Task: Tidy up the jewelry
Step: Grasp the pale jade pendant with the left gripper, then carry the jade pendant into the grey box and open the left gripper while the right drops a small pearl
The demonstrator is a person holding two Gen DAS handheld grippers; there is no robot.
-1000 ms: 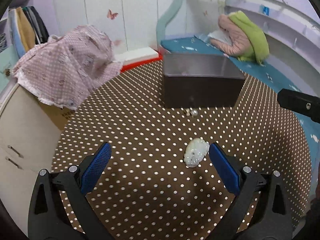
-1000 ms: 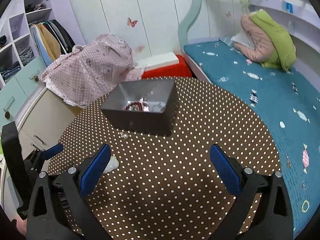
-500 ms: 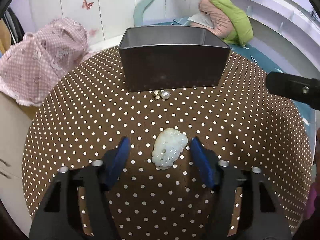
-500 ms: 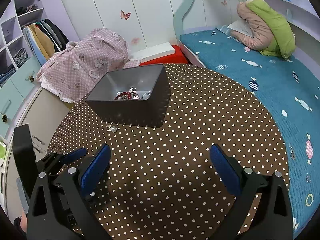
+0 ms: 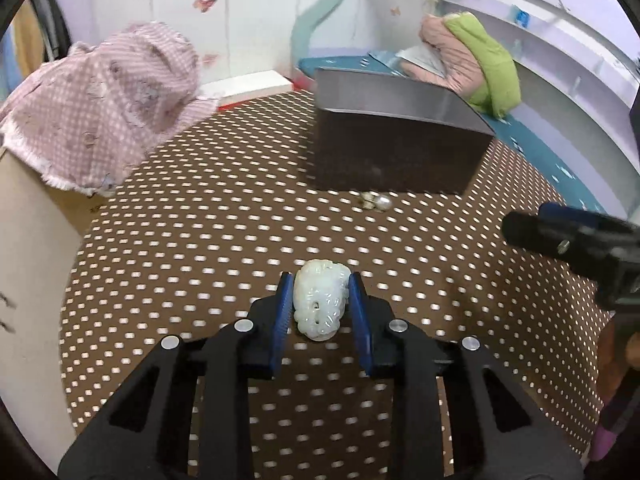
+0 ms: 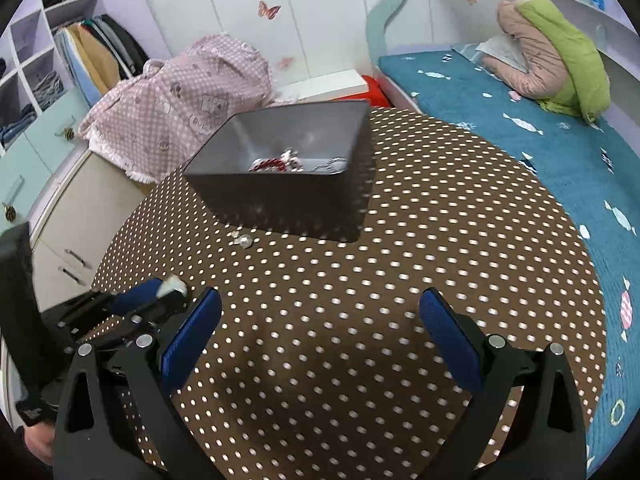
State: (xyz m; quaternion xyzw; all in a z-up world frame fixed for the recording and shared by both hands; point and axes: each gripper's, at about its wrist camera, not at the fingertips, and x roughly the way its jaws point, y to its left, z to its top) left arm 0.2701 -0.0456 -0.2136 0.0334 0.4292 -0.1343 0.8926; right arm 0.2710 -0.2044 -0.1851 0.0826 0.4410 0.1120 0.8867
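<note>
A carved white jade pendant (image 5: 320, 304) lies on the brown polka-dot table (image 5: 200, 240). My left gripper (image 5: 320, 280) is closing around it, with its blue pads against both sides of the pendant. The right wrist view shows this pendant (image 6: 173, 286) between the left fingers (image 6: 140, 298). My right gripper (image 6: 320, 312) hovers open over bare tablecloth with nothing between its fingers. A dark grey box (image 6: 280, 204) stands further back, with red beads and silver pieces (image 6: 280, 164) inside. A small pearl piece (image 5: 378, 202) lies just in front of the box (image 5: 392, 152).
A pink checked cloth (image 6: 180, 100) covers a cabinet at the table's far left. A bed with a teal cover (image 6: 540, 140) and a green and pink bundle (image 6: 560, 60) runs along the right. A red and white box (image 6: 340, 80) sits behind the table.
My left jaws have narrowed from wide open to the pendant's sides, and the gripper has dropped and shifted so the pendant sits between them. The right gripper has sunk a little, still open.
</note>
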